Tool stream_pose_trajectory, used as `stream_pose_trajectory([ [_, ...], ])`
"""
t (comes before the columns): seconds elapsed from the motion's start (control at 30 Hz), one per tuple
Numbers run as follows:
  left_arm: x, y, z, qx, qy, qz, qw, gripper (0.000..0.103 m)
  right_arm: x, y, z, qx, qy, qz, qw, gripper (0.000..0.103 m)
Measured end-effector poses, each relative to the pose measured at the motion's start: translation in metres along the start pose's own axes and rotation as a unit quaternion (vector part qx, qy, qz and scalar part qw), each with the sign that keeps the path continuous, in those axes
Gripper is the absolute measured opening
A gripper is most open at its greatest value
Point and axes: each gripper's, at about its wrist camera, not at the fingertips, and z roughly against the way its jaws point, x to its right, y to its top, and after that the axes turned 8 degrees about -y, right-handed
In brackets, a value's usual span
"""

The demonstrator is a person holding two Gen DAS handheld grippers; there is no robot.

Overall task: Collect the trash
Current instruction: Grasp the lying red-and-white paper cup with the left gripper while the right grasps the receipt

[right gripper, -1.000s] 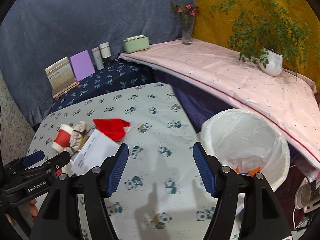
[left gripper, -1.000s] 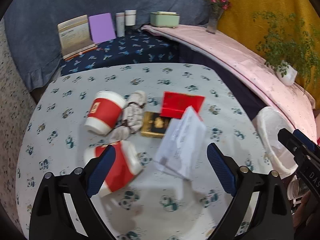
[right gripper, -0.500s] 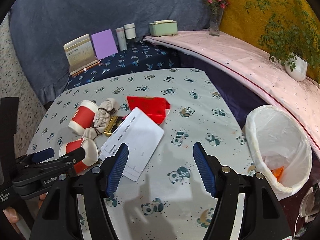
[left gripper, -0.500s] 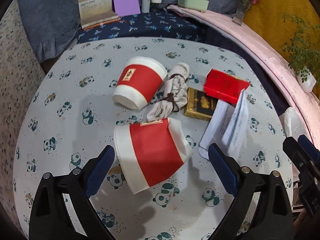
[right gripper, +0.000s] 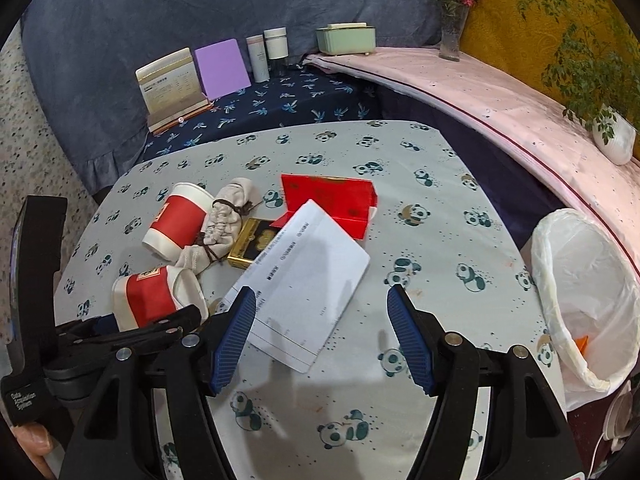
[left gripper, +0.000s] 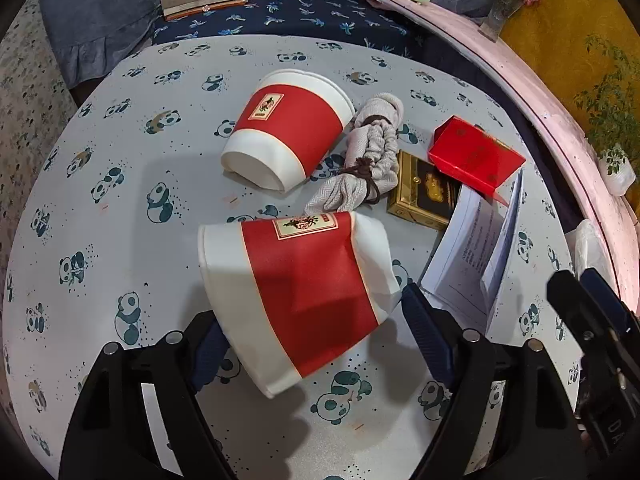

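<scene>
A crushed red-and-white paper cup [left gripper: 296,292] lies on the panda-print table, between the open fingers of my left gripper [left gripper: 316,336]; the fingers are wide and not closed on it. It also shows in the right wrist view [right gripper: 154,294]. A second red cup [left gripper: 288,132] lies on its side farther back. A folded white paper [right gripper: 304,280], a red box [right gripper: 332,200], a gold-black box [right gripper: 252,244] and a tied grey cloth [right gripper: 222,224] lie nearby. My right gripper [right gripper: 322,340] is open and empty above the paper's near edge.
A white-lined trash bin [right gripper: 580,300] stands off the table's right edge with orange scraps inside. Books, bottles and a green box [right gripper: 346,38] sit on the back shelf. A vase [right gripper: 452,40] and potted plant [right gripper: 612,136] stand on the pink ledge.
My left gripper has moved down and forward onto the crushed cup, which now sits between its fingers. My right gripper has swung left from the bin toward the paper.
</scene>
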Motion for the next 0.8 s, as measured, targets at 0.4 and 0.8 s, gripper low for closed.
stream_pose_trajectory([
  [0.4, -0.018, 0.011, 0.028, 0.040, 0.020, 0.010, 0.9990, 0.076, -0.019, 0.013, -0.022, -0.019, 0.005, -0.035, 0.999, 0.075],
  [0.8, -0.035, 0.011, 0.027, 0.028, 0.021, 0.017, 0.9992, 0.048, -0.035, 0.005, -0.054, -0.055, -0.052, -0.022, 0.997, 0.063],
])
